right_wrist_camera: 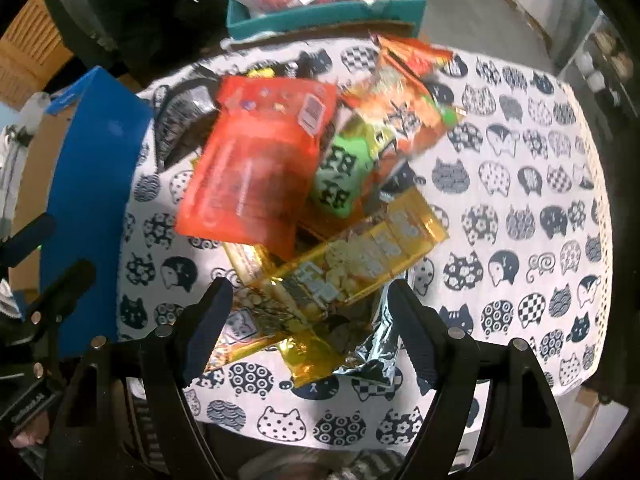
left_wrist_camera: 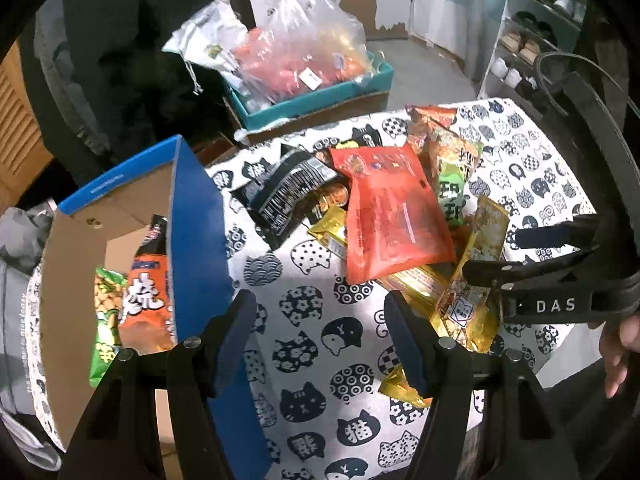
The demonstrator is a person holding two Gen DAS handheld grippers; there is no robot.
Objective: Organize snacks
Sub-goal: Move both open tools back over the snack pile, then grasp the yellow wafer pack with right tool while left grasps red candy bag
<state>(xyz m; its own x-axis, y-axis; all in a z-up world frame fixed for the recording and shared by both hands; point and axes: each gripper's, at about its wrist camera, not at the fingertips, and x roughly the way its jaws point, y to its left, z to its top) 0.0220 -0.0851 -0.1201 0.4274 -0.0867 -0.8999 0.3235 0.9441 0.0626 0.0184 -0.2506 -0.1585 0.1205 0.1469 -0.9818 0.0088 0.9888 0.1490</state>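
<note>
Gold snack packet between parted fingers

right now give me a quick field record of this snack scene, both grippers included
surface: table with cat-print cloth
loose pile: red pouch, green packet, gold packet, black packet
box: blue cardboard box left of pile
already in box: orange packet, green pea packet
left gripper: open, empty, over cloth
right gripper: open, above gold packet
</note>
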